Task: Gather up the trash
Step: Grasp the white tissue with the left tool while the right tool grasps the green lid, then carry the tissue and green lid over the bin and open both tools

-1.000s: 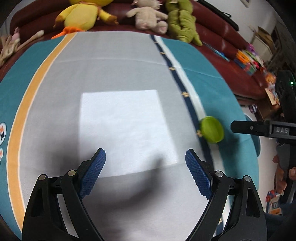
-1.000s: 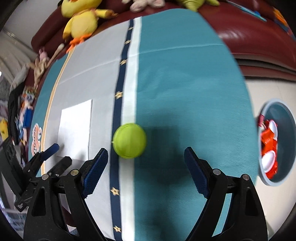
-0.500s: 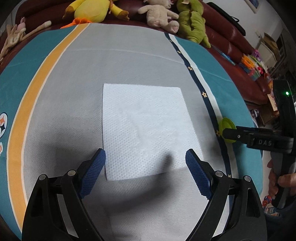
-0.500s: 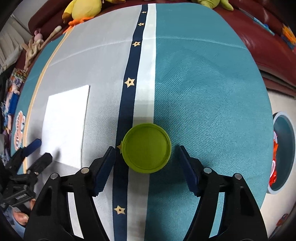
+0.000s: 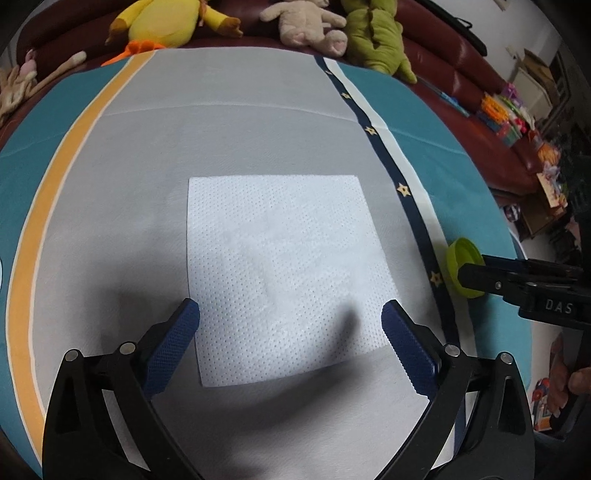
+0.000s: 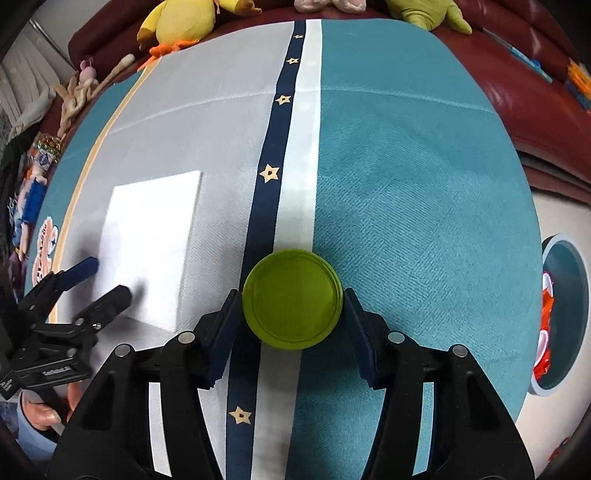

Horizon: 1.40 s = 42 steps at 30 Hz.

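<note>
Right gripper [image 6: 291, 306] closing around the green round lid [image 6: 292, 299], low in the centre of the right wrist frame, lying flat on the striped cloth [image 6: 406, 184] where the navy star band meets the white band. Pads right at both sides of the rim, seemingly touching or just about to — no lift yet, so not a firm grasp as far as can be judged. Best to finish the squeeze with the pads level on the rim wall, not on the top edge; a low, hard, smooth lid probably slips upward out of a slanted pinch. Keep the fingers low to the cloth, yet avoid catching a fold of fabric together with the lid. Lift straight up only once the rim is truly clamped.

Left gripper [image 5: 290, 325] released, jaws opening wide, nothing between the pads except the near edge of the white paper towel [image 5: 280, 266], which lies flat in the middle of the left wrist frame on the grey part of the cloth. For this thin sheet, better to press the tips down on it and pull it into a ridge while closing — a flat sheet offers no edge to pinch.

Blue bin [image 6: 565, 317] at the right edge of the right wrist frame, with red and white scraps already inside, well apart from the lid; the likely place for both items. Plush toys [image 5: 166, 22] along the top of the frame, on the dark red sofa [image 5: 461, 66], not to be disturbed.
</note>
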Motion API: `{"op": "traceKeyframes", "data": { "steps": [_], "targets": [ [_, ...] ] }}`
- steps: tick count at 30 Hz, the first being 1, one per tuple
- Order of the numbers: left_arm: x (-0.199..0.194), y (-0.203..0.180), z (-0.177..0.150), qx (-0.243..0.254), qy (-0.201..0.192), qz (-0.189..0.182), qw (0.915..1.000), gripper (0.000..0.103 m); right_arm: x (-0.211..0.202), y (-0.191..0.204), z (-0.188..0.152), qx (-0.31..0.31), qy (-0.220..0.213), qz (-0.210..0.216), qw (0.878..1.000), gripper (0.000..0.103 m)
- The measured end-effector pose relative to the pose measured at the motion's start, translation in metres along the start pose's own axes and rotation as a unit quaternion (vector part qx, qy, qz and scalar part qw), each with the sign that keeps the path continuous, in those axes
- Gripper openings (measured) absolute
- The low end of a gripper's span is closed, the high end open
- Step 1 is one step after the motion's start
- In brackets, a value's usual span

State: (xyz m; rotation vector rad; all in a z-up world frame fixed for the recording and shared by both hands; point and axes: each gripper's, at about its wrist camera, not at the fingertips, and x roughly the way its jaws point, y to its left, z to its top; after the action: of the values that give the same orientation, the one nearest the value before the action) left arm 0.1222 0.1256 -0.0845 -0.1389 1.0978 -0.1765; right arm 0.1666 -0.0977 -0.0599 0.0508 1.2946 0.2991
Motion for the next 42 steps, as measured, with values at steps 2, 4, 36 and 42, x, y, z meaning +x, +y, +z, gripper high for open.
{"op": "traceKeyframes", "data": {
  "steps": [2,4,36,42],
  "targets": [
    [0.004,-0.008,0.001,0.008,0.003,0.017,0.9998,0.099,-0.003,-0.005,0.000,0.006,-0.003,0.007,1.000,0.053],
    [0.009,-0.017,0.001,0.023,0.006,0.045,0.9987,0.099,-0.007,-0.010,0.000,0.014,-0.007,0.014,1.000,0.053],
    [0.007,-0.114,0.020,0.018,-0.002,-0.037,0.9992,0.003,-0.048,-0.127,-0.041,0.125,-0.064,0.081,0.987,0.053],
    [0.000,-0.144,0.024,0.042,-0.009,-0.046,0.9980,0.003,-0.056,-0.152,-0.051,0.151,-0.075,0.089,0.982,0.053]
  ]
}}
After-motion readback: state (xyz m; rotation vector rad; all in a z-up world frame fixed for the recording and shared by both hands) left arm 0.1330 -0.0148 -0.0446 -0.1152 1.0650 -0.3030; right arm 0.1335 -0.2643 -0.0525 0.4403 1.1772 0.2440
